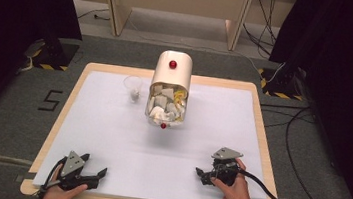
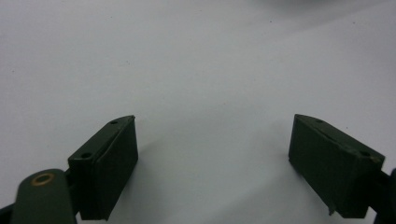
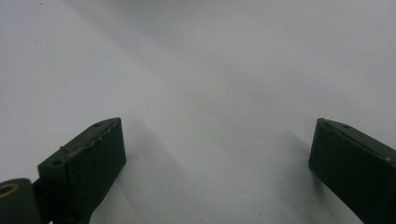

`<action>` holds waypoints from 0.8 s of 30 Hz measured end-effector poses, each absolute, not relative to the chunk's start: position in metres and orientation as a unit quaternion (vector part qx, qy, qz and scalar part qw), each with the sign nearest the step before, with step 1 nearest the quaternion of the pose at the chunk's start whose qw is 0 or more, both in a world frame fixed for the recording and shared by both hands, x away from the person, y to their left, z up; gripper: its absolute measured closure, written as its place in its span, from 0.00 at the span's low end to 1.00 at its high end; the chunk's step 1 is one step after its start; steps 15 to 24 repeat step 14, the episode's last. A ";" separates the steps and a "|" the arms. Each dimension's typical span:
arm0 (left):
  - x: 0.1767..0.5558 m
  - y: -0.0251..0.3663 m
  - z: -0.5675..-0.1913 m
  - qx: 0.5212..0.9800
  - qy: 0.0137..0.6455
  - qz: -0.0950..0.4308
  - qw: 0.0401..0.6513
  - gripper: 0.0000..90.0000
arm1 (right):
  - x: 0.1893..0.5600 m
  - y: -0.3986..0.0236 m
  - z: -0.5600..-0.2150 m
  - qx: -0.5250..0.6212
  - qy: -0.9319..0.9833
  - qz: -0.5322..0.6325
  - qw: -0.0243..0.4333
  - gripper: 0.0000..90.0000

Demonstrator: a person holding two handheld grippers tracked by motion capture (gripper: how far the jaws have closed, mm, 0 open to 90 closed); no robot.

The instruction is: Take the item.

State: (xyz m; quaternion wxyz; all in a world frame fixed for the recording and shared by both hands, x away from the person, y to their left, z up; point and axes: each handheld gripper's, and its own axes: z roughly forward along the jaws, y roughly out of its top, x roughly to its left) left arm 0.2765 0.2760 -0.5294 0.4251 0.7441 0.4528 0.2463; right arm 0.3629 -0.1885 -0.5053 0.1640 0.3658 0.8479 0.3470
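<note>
Table (image 1: 260, 139) with a white sheet (image 1: 110, 132) over its wooden top; a cream bin (image 1: 169, 86) lies tipped on its side near the far middle of the sheet, mouth toward the person. All places below are taken from the bin. Inside its mouth: crumpled scraps (image 1: 165, 106), white with some yellow — they fill the opening but sit within the rim. One red knob (image 1: 172, 64) on the bin's upper side, a second small red ball (image 1: 163, 125) right at the near edge of the mouth, touching or just beside the rim; cannot tell which. Just to the left of the bin, apart from it, a clear cup (image 1: 133, 87) stands upright with something small and pale in its bottom. Left gripper (image 1: 97, 177) is well nearer the person than the bin and off to its left, at the sheet's near edge, held in the left hand (image 1: 58, 194). In the left gripper view the gripper (image 2: 212, 154) has its jaws spread wide, bare sheet between them, gripping nothing. Right gripper (image 1: 202, 175) is nearer than the bin and to its right, in the right hand (image 1: 237, 192), cable (image 1: 265, 190) trailing off toward the table's near right corner. In the right gripper view the gripper (image 3: 217, 158) is likewise wide apart and empty — white sheet alone in the gap.
</note>
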 end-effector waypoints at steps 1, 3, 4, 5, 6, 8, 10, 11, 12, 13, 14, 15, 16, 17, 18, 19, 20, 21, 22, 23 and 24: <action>0.276 0.276 -0.530 0.743 0.452 0.247 0.427 0.16 | 0.363 -0.188 -0.505 0.366 0.848 0.347 0.164 0.05; 0.277 0.277 -0.530 0.744 0.451 0.245 0.429 0.16 | 0.363 -0.188 -0.505 0.366 0.848 0.347 0.164 0.05; 0.277 0.277 -0.530 0.744 0.450 0.245 0.429 0.16 | 0.363 -0.188 -0.505 0.366 0.848 0.347 0.164 0.05; 0.277 0.277 -0.530 0.744 0.450 0.245 0.429 0.16 | 0.363 -0.188 -0.505 0.368 0.847 0.346 0.163 0.05; 0.277 0.278 -0.530 0.744 0.450 0.245 0.429 0.16 | 0.363 -0.188 -0.505 0.367 0.848 0.347 0.164 0.05; 0.277 0.278 -0.530 0.744 0.450 0.245 0.429 0.16 | 0.363 -0.188 -0.505 0.367 0.848 0.346 0.164 0.05; 0.277 0.278 -0.531 0.744 0.449 0.245 0.429 0.16 | 0.363 -0.188 -0.505 0.367 0.848 0.346 0.163 0.05; 0.277 0.278 -0.531 0.744 0.449 0.245 0.429 0.16 | 0.363 -0.188 -0.505 0.368 0.847 0.346 0.163 0.05; 0.277 0.278 -0.531 0.744 0.449 0.245 0.429 0.16 | 0.363 -0.188 -0.505 0.367 0.847 0.347 0.163 0.05; 0.277 0.278 -0.531 0.744 0.449 0.245 0.429 0.16 | 0.363 -0.188 -0.505 0.367 0.848 0.347 0.163 0.05; 0.277 0.278 -0.530 0.744 0.449 0.245 0.429 0.16 | 0.363 -0.189 -0.505 0.365 0.848 0.347 0.164 0.05; 0.277 0.278 -0.530 0.744 0.449 0.245 0.429 0.16 | 0.363 -0.189 -0.505 0.365 0.848 0.347 0.164 0.05; 0.277 0.278 -0.530 0.744 0.449 0.245 0.429 0.16 | 0.363 -0.189 -0.505 0.365 0.848 0.347 0.164 0.05; 0.277 0.278 -0.530 0.744 0.449 0.245 0.429 0.16 | 0.363 -0.189 -0.505 0.365 0.848 0.347 0.164 0.05; 0.277 0.278 -0.530 0.744 0.449 0.245 0.429 0.16 | 0.363 -0.189 -0.505 0.365 0.848 0.347 0.164 0.05; 0.277 0.278 -0.530 0.744 0.449 0.245 0.429 0.16 | 0.363 -0.189 -0.505 0.365 0.848 0.347 0.164 0.05; 0.277 0.278 -0.530 0.744 0.449 0.245 0.429 0.16 | 0.363 -0.189 -0.505 0.365 0.848 0.347 0.164 0.05; 0.277 0.278 -0.530 0.744 0.449 0.245 0.429 0.16 | 0.363 -0.189 -0.505 0.365 0.848 0.347 0.164 0.05; 0.277 0.278 -0.530 0.744 0.449 0.245 0.429 0.16 | 0.363 -0.189 -0.505 0.365 0.848 0.347 0.164 0.05; 0.277 0.278 -0.530 0.744 0.449 0.245 0.429 0.16 | 0.363 -0.189 -0.505 0.365 0.848 0.347 0.164 0.05; 0.277 0.278 -0.530 0.744 0.449 0.245 0.429 0.16 | 0.363 -0.189 -0.505 0.365 0.848 0.347 0.164 0.05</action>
